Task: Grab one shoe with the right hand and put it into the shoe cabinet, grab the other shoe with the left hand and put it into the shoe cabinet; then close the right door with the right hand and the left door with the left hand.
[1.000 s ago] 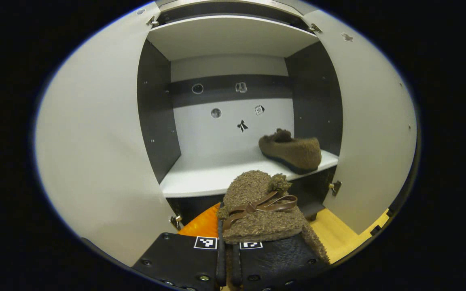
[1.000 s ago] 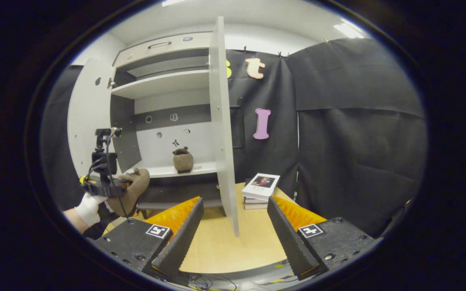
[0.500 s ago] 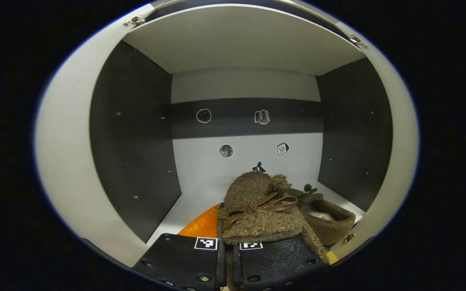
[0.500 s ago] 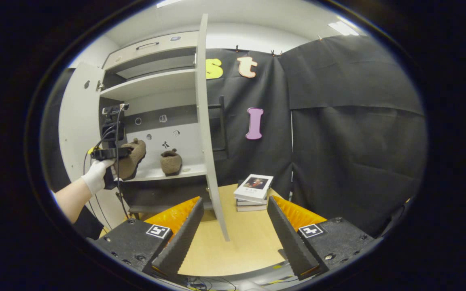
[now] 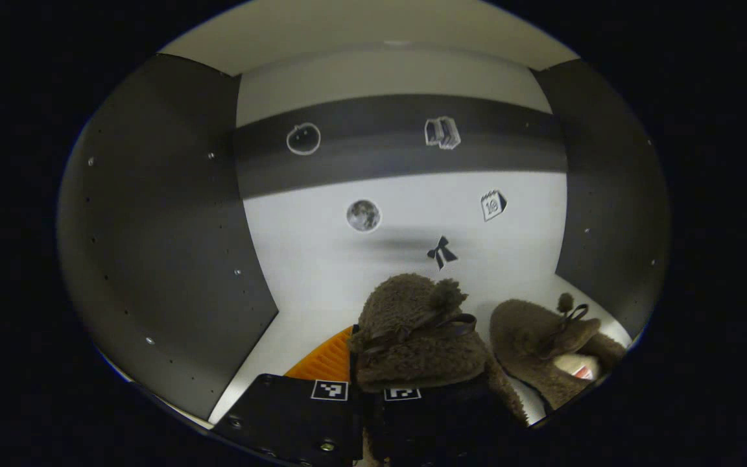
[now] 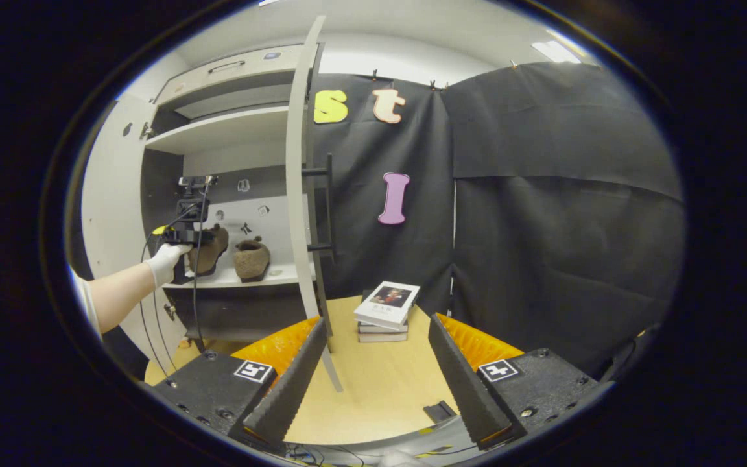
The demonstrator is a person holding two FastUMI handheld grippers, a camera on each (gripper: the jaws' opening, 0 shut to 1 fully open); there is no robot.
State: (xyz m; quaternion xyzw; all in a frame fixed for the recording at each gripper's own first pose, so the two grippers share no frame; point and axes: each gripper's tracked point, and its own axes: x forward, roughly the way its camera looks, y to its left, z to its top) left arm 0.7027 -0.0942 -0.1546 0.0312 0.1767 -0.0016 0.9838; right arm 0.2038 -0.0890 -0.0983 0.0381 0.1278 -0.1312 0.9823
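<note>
**Left tongs hold a shoe inside the cabinet; right tongs hang open**

Left gripper, in the left gripper view, has its fingers together on the heel end of a fuzzy brown shoe; the shoe covers the fingertips, so I can't see the exact contact. I'm looking deep into the shoe cabinet, with its dark side walls and white back panel. The second shoe sits just beside the held one on the white shelf, its far end cut off at the edge. The light is dim, and I can't tell whether the held shoe touches the shelf.

From the right gripper view, my right gripper hangs with its fingers wide apart and nothing between them, above the wooden table. The right door stands open, edge-on. Both shoes show small on the shelf, the left gripper and its gloved hand partly hiding one. A stack of books lies near the door's foot.
</note>
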